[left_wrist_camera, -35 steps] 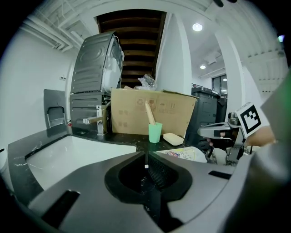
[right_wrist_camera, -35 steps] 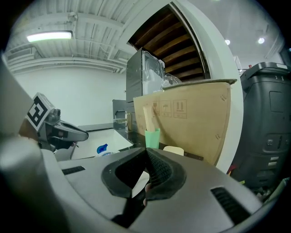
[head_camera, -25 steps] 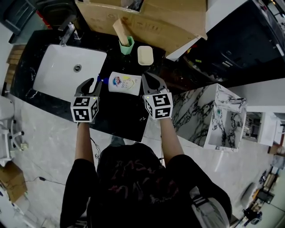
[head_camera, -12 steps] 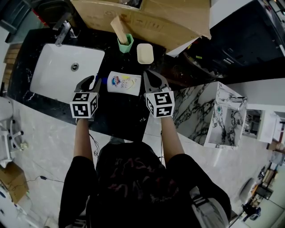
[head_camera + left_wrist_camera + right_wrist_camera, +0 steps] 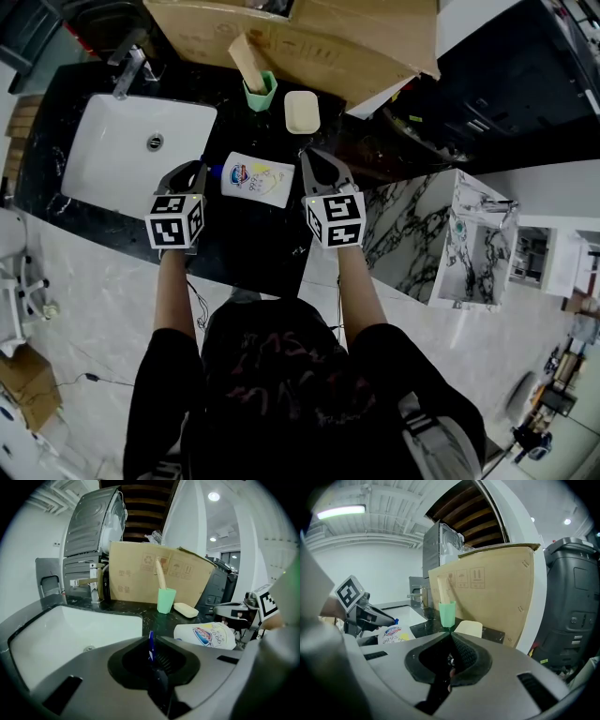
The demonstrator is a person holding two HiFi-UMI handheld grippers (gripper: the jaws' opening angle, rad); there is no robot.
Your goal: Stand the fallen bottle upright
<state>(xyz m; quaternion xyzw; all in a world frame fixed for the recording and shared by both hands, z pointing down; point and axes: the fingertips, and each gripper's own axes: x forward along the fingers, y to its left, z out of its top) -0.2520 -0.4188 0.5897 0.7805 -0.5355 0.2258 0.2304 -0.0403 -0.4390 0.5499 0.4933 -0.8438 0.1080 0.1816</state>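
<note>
The white bottle (image 5: 255,178) lies on its side on the black counter (image 5: 253,244), blue cap (image 5: 208,171) pointing left toward the sink. My left gripper (image 5: 200,169) is at the cap end. Its jaws are closing, and in the left gripper view a sliver of the blue cap (image 5: 150,644) is pinched between them, with the bottle's body (image 5: 211,635) off to the right. My right gripper (image 5: 305,157) is shut and empty, its tips just past the bottle's base at the right. The right gripper view shows the bottle (image 5: 392,633) low at left.
A white sink (image 5: 112,150) with a faucet (image 5: 127,70) lies left of the bottle. Behind it stand a green cup (image 5: 260,92) and a cream soap bar (image 5: 302,112), in front of a cardboard box (image 5: 309,33). The counter ends just right of my right gripper.
The left gripper's jaws, open beside the cap in the earlier frames, have closed onto it. Both hands have stayed almost in place.
</note>
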